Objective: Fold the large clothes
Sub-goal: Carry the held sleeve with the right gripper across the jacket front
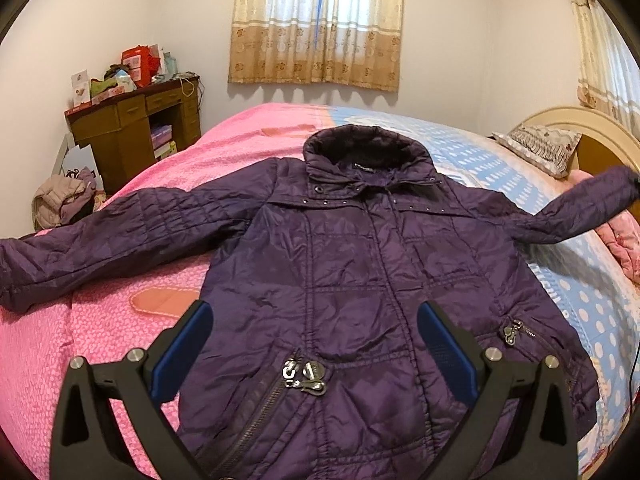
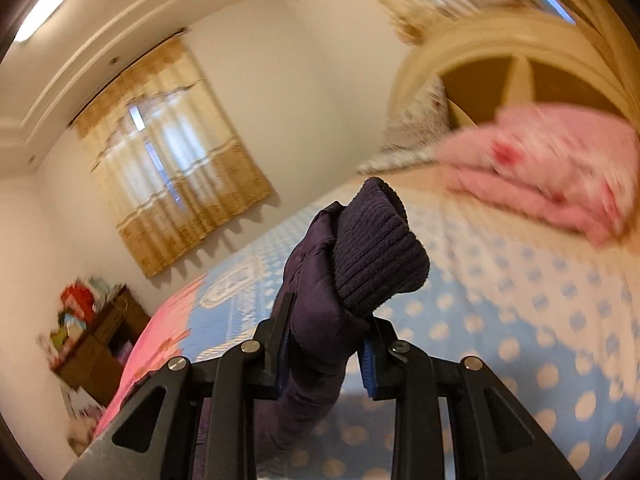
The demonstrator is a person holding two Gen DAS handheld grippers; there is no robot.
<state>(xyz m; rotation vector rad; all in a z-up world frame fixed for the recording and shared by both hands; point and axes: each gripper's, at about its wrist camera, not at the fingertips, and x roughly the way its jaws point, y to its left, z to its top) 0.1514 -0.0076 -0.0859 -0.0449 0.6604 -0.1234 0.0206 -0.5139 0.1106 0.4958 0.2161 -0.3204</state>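
A dark purple quilted jacket [image 1: 352, 264] lies front up on the bed, collar toward the far wall, both sleeves spread out. My left gripper [image 1: 312, 344] is open and empty, hovering over the jacket's lower front near the zipper pulls [image 1: 304, 376]. My right gripper [image 2: 326, 340] is shut on the jacket's right sleeve [image 2: 320, 304] just below its ribbed knit cuff [image 2: 376, 252] and holds it lifted off the bed. In the left wrist view that sleeve [image 1: 580, 204] rises toward the right edge.
The bed has a pink cover [image 1: 80, 320] on the left and a blue dotted one [image 1: 592, 300] on the right. Folded pink bedding [image 2: 552, 168] and a pillow [image 1: 536, 144] lie by the headboard [image 1: 580, 124]. A cluttered wooden desk [image 1: 136, 120] stands at the far left.
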